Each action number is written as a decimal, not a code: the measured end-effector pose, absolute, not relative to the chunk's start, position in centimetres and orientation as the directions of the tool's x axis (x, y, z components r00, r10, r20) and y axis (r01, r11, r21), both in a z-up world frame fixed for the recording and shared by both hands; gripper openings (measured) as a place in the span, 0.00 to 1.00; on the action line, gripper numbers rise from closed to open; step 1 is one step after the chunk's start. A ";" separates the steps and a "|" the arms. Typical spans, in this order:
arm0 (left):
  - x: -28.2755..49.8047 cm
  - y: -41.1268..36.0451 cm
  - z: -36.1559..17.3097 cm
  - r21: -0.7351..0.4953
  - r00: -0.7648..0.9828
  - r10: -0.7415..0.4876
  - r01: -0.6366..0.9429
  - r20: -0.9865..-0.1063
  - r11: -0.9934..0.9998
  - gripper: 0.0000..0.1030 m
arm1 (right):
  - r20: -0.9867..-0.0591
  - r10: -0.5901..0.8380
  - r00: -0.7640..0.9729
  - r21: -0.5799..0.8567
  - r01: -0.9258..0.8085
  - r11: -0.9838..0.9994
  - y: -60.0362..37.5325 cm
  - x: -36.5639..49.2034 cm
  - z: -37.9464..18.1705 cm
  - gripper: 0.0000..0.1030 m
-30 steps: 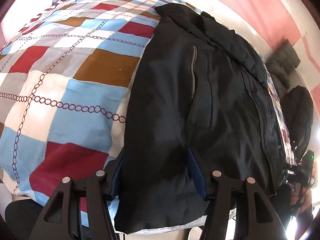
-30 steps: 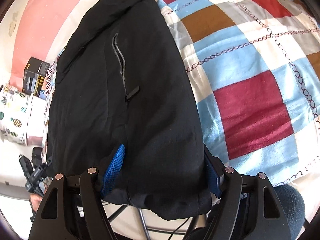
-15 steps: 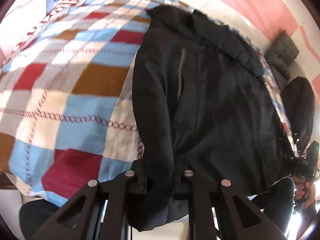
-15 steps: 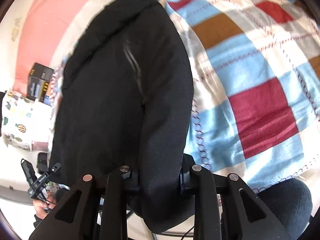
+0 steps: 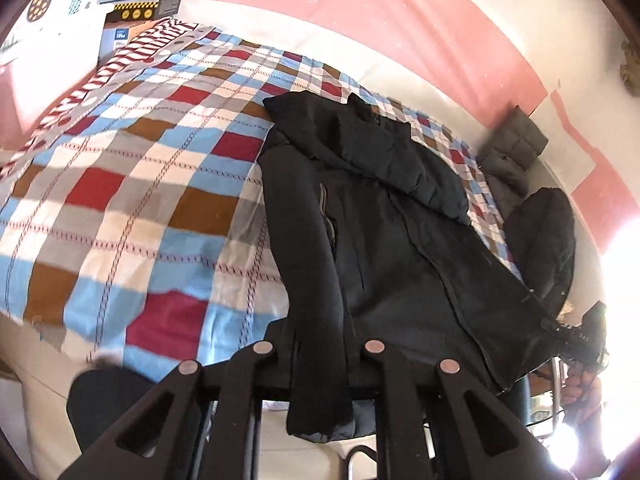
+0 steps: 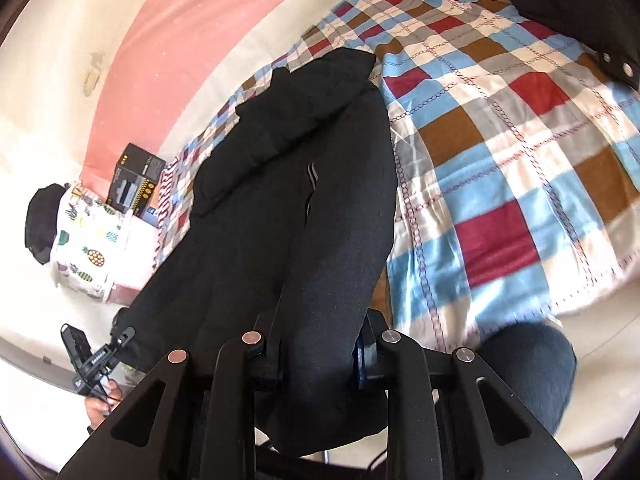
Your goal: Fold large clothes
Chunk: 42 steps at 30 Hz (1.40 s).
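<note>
While your left gripper (image 5: 318,354) pinches a thick bunched fold at the hem of the black jacket (image 5: 384,240), your right gripper (image 6: 318,344) clamps the opposite hem corner, blue pads squeezed into the soft matte fabric. Between them the jacket stretches up from the bed's near edge, its padded hood (image 5: 360,140) rumpled at the far end and a short zipper (image 6: 312,174) glinting. Beneath it lies a smooth checked bedspread (image 5: 132,184) with chain-link lines. Beyond, a dark cardboard box (image 6: 134,184) rests against the pink wall (image 6: 180,40).

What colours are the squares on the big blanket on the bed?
The checked blanket has red, blue, brown, grey and white squares, clearest in the left wrist view.
</note>
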<state>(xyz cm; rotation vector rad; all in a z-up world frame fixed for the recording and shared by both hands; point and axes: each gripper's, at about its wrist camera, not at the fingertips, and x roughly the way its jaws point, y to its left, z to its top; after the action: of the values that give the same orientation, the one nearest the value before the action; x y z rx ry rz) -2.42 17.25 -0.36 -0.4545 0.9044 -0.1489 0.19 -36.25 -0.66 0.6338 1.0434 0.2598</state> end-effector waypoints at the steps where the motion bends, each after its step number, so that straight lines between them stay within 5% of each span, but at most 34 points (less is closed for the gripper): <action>1: -2.8 17.0 -0.3 -0.447 0.615 -0.317 -0.066 -0.722 0.892 0.14 | -0.717 0.490 0.495 0.605 0.096 0.790 -36.1 -0.3 -0.6 0.23; 10: -5.0 16.3 -0.1 -0.483 0.601 -0.347 -0.075 -0.720 0.873 0.14 | -0.723 0.491 0.486 0.613 0.124 0.780 -36.6 -2.5 0.0 0.23; 20: -0.6 17.0 3.6 -0.554 0.697 -0.388 -0.016 -0.603 0.833 0.13 | -0.647 0.517 0.560 0.653 0.057 0.756 -36.7 1.1 3.1 0.23; 30: 11.0 17.6 8.2 -0.575 0.792 -0.381 0.047 -0.477 0.817 0.14 | -0.544 0.520 0.659 0.662 -0.044 0.748 -37.0 12.4 7.9 0.23; 42: 28.6 17.5 6.2 -0.559 0.765 -0.348 -0.018 -0.542 0.829 0.14 | -0.587 0.515 0.625 0.665 0.009 0.747 -35.9 28.5 5.8 0.24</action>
<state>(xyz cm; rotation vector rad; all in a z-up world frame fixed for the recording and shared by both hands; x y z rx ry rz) 28.56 17.48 6.18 -0.5744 0.6848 -0.1905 28.45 -35.93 5.78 0.6814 0.8583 0.3171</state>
